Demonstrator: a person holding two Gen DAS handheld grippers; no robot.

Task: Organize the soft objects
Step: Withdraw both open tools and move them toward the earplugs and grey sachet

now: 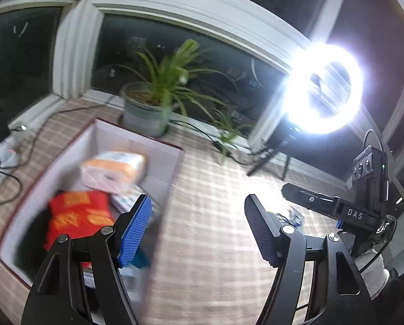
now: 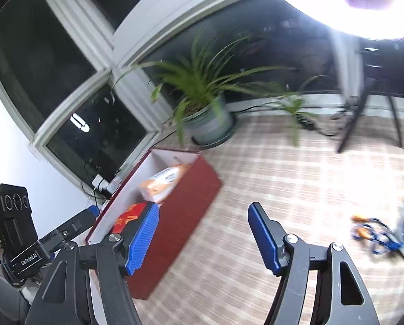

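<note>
Empty, open right gripper [image 2: 203, 237] above checked floor [image 2: 297, 176], beside red box [image 2: 185, 216].

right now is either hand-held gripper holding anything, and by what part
Nothing is held. The left hand-held gripper and the right hand-held gripper both stand open, with only the checked cloth showing between their fingers.

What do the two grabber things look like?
Both are black with two fingers and blue bumpy pads. The left gripper and right gripper each have silver bolts. A black camera box with a cable rides on the right one, marked "DAS". The hand wears a white knitted glove.
</note>
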